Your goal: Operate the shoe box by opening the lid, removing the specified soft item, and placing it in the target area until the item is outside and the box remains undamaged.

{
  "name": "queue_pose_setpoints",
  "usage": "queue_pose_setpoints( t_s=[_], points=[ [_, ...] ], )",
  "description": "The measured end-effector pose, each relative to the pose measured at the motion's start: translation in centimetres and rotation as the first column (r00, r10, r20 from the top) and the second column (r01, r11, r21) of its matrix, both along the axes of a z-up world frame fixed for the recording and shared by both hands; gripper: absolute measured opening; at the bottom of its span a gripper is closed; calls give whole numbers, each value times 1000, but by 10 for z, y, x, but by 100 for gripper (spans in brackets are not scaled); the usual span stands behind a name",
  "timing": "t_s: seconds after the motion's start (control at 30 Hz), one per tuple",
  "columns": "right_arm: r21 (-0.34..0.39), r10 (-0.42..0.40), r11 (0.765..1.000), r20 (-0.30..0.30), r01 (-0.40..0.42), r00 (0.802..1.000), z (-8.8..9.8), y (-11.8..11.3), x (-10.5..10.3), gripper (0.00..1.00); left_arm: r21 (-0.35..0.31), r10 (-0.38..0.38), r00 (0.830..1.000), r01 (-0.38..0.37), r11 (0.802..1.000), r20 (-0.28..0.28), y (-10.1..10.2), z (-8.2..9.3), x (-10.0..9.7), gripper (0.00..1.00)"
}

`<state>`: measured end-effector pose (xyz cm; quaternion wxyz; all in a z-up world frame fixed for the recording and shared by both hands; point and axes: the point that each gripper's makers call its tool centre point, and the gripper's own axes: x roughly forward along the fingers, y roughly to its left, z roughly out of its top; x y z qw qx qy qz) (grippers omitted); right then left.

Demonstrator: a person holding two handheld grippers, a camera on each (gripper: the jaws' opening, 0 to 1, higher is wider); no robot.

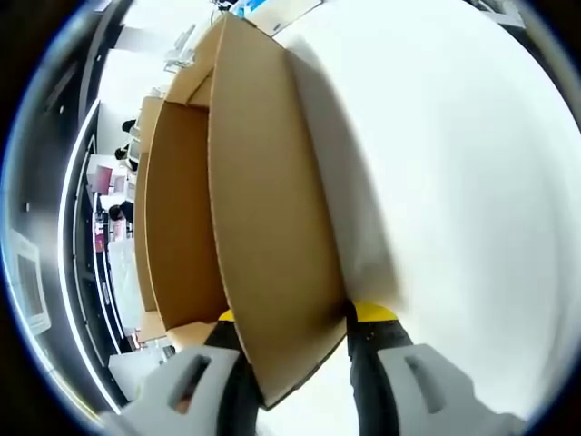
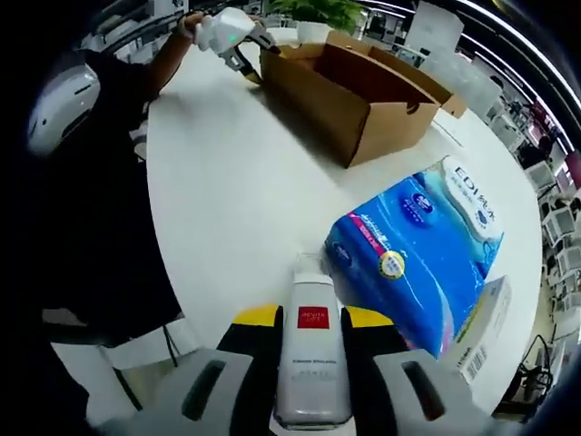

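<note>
Two grips: left gripper jaws clamp shoe box wall edge; right gripper pinches white tube.

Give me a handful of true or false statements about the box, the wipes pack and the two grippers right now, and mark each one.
1. The cardboard box is open at the top. True.
2. The right gripper holds nothing. False: its jaws are shut on a white bottle with a red label.
3. The left gripper clamps a cardboard flap of the box. True.
4. The blue wipes pack lies inside the box. False: it lies on the white table, apart from the box.
5. The box stands on a dark wooden floor. False: it stands on the white table.
</note>
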<state>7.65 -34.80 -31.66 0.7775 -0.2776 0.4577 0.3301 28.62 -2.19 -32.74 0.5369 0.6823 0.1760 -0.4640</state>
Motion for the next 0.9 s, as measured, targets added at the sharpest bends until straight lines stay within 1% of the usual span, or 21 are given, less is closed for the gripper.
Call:
queue_pose_setpoints(
  t_s=[0.1, 0.13, 0.17, 0.2, 0.27, 0.37, 0.43, 0.5, 0.67, 0.9],
  points=[
    [-46, 56, 997, -41, -58, 998, -9, -5, -5, 25, 0, 0, 1000, 0, 1000, 0, 0, 0, 0, 34],
    [-57, 66, 996, -45, -69, 997, -10, -6, -6, 25, 0, 0, 1000, 0, 1000, 0, 0, 0, 0, 34],
    [-85, 104, 991, -39, -107, 994, -11, -9, -5, 25, 0, 0, 1000, 0, 1000, 1, 0, 0, 0, 34],
    [-96, 109, 989, -26, -111, 994, -12, -11, -2, 25, 0, 0, 1000, 0, 1000, 0, 0, 0, 0, 34],
    [-82, 78, 993, -33, -80, 996, -12, -11, -2, 25, 0, 0, 1000, 0, 1000, 1, 0, 0, 0, 34],
    [-75, 82, 994, -34, -84, 996, -12, -10, -1, 25, 0, 0, 1000, 0, 1000, 0, 0, 0, 1, 34],
    [-104, 100, 989, -41, -104, 994, -14, -12, -1, 25, 0, 0, 1000, 0, 1000, 0, 1, 0, 0, 34],
    [-106, 106, 988, -44, -110, 993, -14, -12, -2, 25, 0, 0, 1000, 0, 1000, 1, 1, 0, 0, 34],
    [-89, 67, 994, -52, -71, 996, -15, -12, -1, 25, 0, 0, 1000, 0, 1000, 1, 1, 0, 0, 34],
    [-104, 80, 991, -54, -85, 995, -16, -13, -2, 25, 1, 1, 1000, -1, 1000, 2, 2, 0, 0, 34]
  ],
)
